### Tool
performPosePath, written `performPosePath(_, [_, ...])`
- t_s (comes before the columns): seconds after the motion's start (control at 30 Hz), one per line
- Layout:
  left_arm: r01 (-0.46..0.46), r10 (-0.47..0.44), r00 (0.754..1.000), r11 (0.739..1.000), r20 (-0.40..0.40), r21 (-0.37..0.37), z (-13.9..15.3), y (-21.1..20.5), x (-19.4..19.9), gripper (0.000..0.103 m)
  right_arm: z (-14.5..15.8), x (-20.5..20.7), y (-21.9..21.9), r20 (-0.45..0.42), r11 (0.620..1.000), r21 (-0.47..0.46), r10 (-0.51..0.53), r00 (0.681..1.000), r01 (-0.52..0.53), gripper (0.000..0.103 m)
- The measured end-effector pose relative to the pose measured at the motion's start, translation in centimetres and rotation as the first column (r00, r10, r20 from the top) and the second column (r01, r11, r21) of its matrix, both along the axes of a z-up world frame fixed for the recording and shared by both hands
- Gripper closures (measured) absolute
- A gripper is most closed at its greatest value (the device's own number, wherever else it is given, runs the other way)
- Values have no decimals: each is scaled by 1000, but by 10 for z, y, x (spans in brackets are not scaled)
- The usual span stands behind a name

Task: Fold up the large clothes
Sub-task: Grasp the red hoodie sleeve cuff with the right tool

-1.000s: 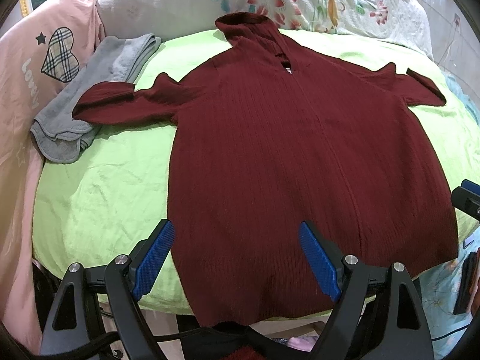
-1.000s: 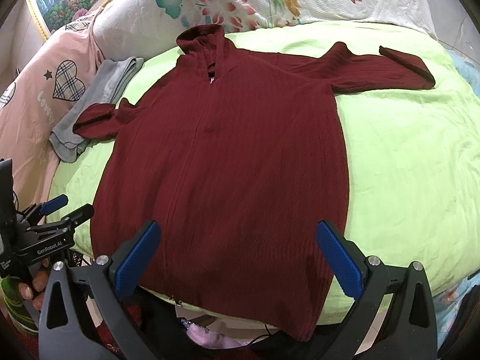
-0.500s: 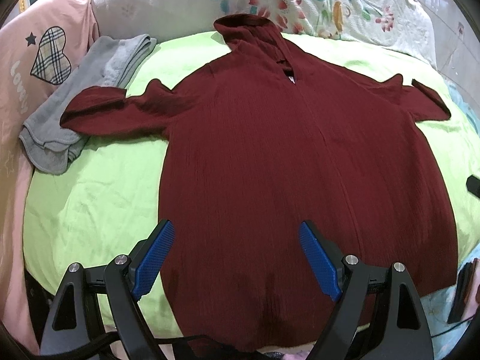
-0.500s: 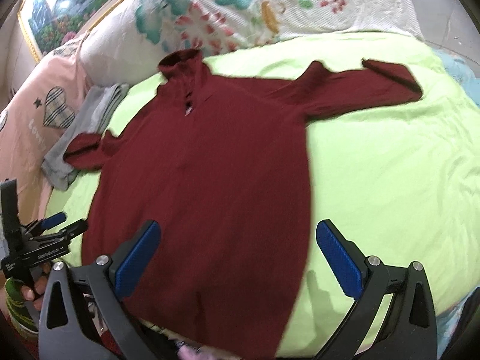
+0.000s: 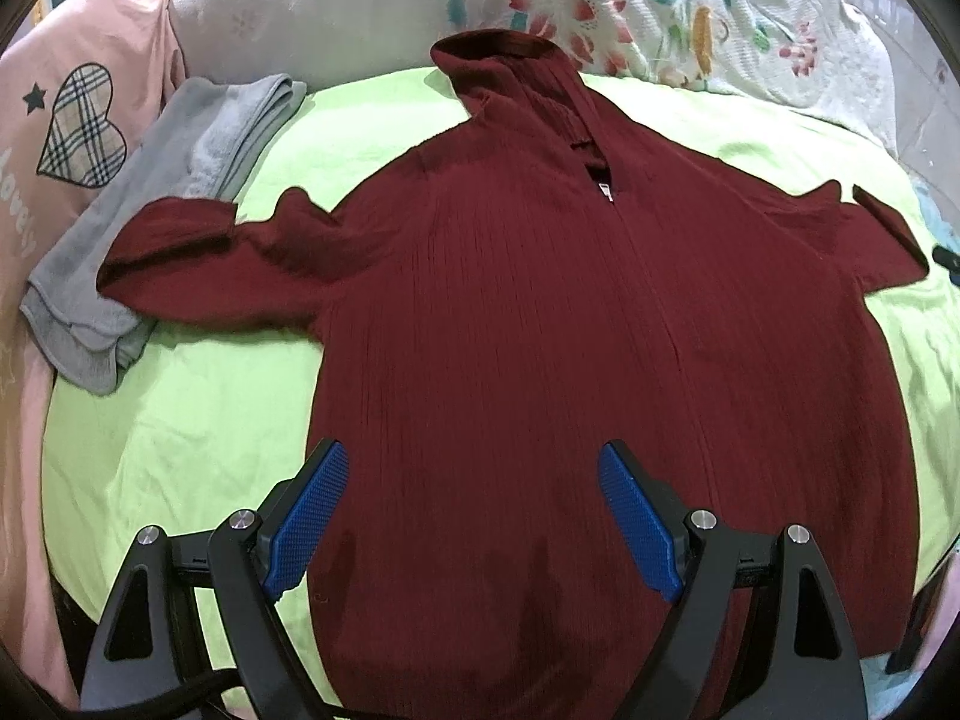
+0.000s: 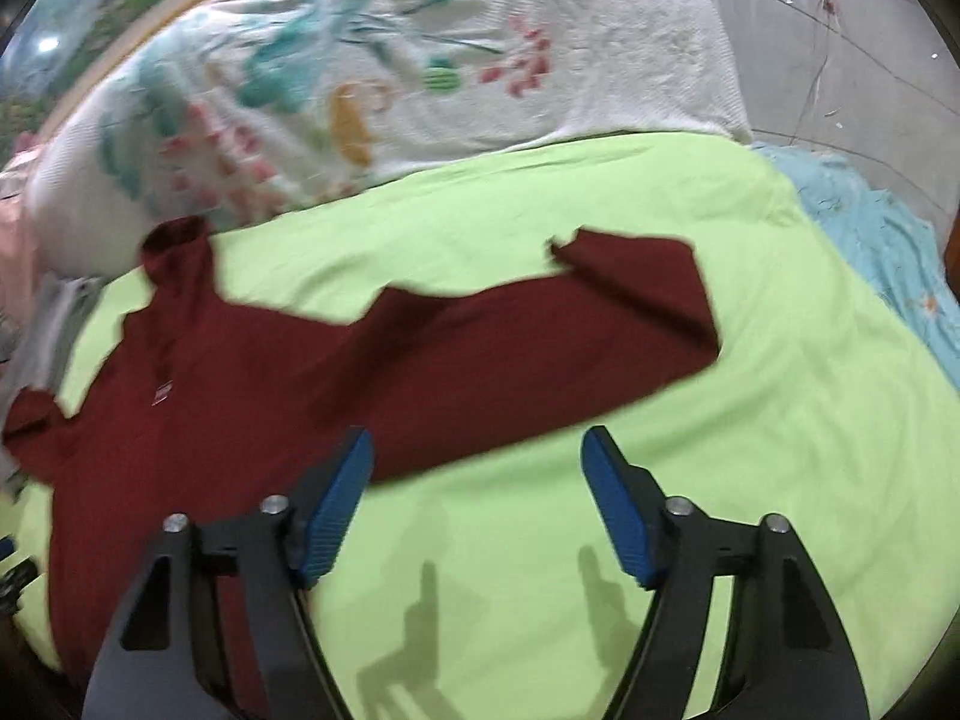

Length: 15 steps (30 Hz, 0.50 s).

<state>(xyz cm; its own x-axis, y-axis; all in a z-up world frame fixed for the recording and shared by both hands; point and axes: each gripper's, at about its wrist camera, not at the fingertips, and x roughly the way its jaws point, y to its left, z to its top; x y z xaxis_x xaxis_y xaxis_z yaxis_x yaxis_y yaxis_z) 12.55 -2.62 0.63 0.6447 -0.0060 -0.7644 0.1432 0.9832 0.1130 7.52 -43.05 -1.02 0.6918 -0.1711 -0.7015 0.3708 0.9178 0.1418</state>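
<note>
Right gripper point(image 6: 474, 498) jaws narrowing, empty, now swung toward maroon cardigan's point(image 6: 252, 396) sleeve; left gripper point(image 5: 474, 510) wide, empty.

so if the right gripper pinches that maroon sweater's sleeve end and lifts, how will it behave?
Probably floppy: the maroon sweater lies flat and limp on the green sheet, its sleeve already creased at the cuff. Likely to drag the body along, since the ribbed knit looks thick. Slipping seems unlikely against the textured pads of the right gripper.
</note>
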Motion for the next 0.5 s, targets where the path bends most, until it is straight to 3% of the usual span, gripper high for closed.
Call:
performPosePath(0.27, [1,-1,999,1000,-44,10,-9,-13,38,17,-16,84,-55,-53,995,-92,-40,998,35,41])
performPosePath(0.43, [-4,4,997,1000,-73,7,-17,-20,59,17,-47,133,-82,-164,987,-158,-56,985,30,51])
performPosePath(0.5, [-8,7,996,1000,-94,-10,-21,-22,66,17,-56,142,-97,-187,989,-140,-80,979,54,76])
